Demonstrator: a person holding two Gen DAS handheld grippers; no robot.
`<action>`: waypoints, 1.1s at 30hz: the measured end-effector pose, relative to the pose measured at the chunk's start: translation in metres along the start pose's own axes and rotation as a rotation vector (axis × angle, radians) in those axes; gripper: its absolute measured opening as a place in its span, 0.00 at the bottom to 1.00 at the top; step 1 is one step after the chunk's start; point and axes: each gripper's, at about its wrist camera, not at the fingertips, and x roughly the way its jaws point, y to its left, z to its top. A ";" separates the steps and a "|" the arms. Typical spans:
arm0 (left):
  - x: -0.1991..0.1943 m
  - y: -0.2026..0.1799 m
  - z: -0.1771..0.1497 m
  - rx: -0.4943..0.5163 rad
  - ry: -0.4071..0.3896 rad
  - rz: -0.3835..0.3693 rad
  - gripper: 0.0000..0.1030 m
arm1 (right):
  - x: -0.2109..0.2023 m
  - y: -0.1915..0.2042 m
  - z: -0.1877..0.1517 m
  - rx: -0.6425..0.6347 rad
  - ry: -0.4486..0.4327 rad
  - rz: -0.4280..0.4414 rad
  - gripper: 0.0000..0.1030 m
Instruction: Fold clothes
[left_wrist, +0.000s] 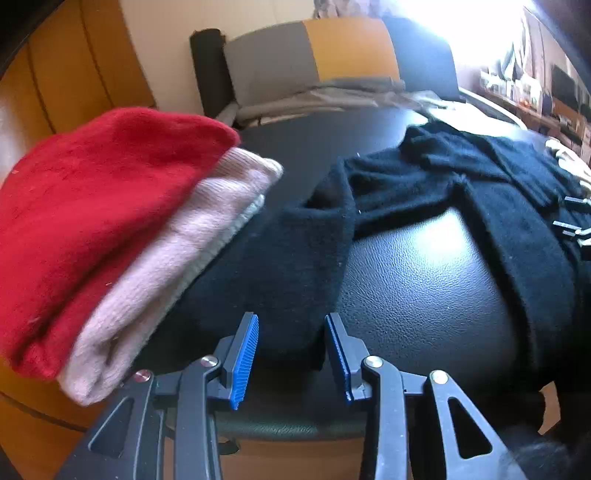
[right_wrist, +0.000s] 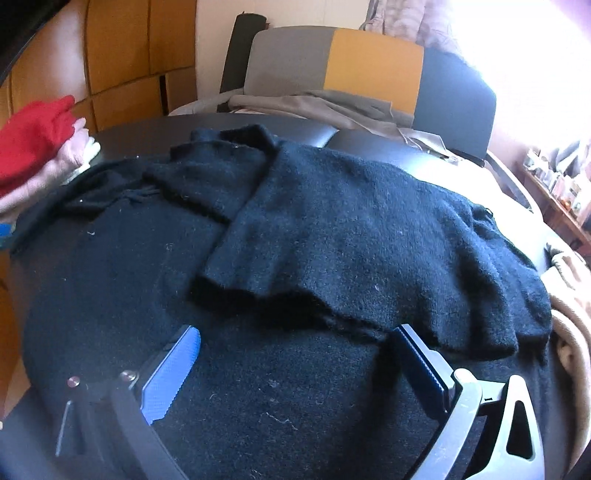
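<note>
A black knit sweater (right_wrist: 332, 221) lies spread over the black leather tabletop (left_wrist: 424, 288), with one part folded over its middle. My right gripper (right_wrist: 295, 339) hovers wide open over the sweater's near part; the folded flap's edge lies just beyond its right finger (right_wrist: 421, 362). In the left wrist view the sweater (left_wrist: 498, 206) stretches to the right and its sleeve (left_wrist: 295, 258) runs toward me. The sleeve's end lies between the blue pads of my left gripper (left_wrist: 291, 354), which stands open and does not pinch it.
A stack of folded clothes, red on top (left_wrist: 92, 206) and pink below (left_wrist: 166, 277), sits at the table's left. A grey-and-orange chair (right_wrist: 369, 59) with grey cloth draped on it stands behind. Beige fabric (right_wrist: 569, 314) lies at the right edge.
</note>
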 end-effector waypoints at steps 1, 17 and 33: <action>0.001 -0.003 0.001 0.012 -0.001 0.003 0.36 | 0.000 0.000 0.000 -0.003 -0.004 -0.003 1.00; 0.021 0.027 0.006 -0.235 0.127 -0.101 0.10 | -0.003 0.002 -0.007 0.002 -0.036 -0.002 1.00; -0.042 0.014 0.094 -0.531 -0.020 -1.044 0.06 | -0.006 -0.004 -0.008 0.040 -0.061 0.042 1.00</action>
